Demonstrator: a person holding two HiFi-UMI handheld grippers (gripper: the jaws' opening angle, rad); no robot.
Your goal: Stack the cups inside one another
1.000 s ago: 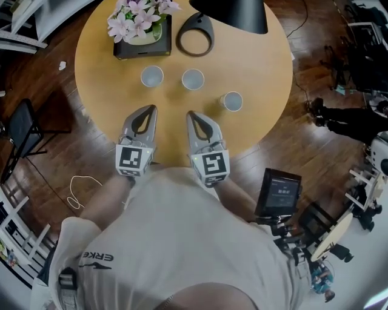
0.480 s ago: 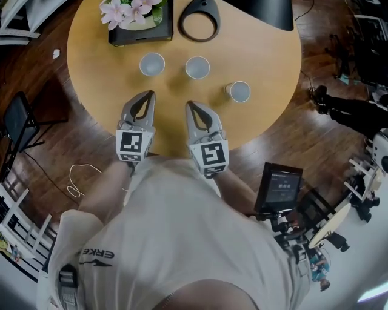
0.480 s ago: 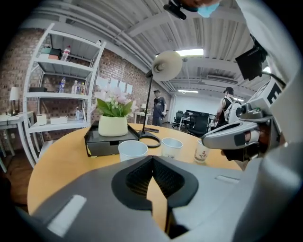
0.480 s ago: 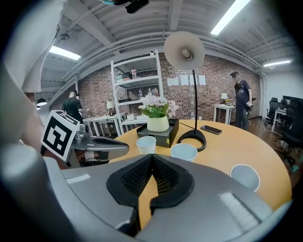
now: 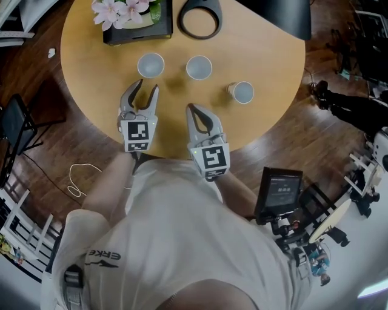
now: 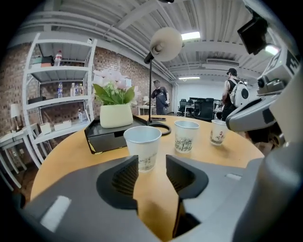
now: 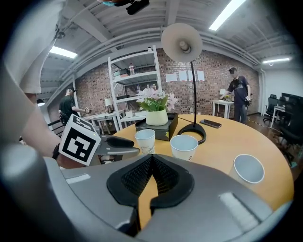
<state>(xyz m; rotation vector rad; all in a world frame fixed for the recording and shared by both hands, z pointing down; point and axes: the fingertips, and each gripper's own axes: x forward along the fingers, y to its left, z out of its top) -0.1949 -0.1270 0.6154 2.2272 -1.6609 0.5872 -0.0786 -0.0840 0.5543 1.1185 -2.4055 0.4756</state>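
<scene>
Cups (image 5: pixel 199 67) stand apart, each empty; the pot (image 6: pixel 116 116) holds flowers (image 6: pixel 113 89).

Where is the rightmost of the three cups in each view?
Head view: cup at the right end of the row, right of centre.
Left gripper view: cup right of centre, farthest of the three.
Right gripper view: cup at lower right, nearest of the three.
Shared landmark: the ring-shaped lamp base, beyond the cups in every view.

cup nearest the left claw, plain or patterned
White cup with a dark print low on its side; the left gripper view shows it best.
</scene>
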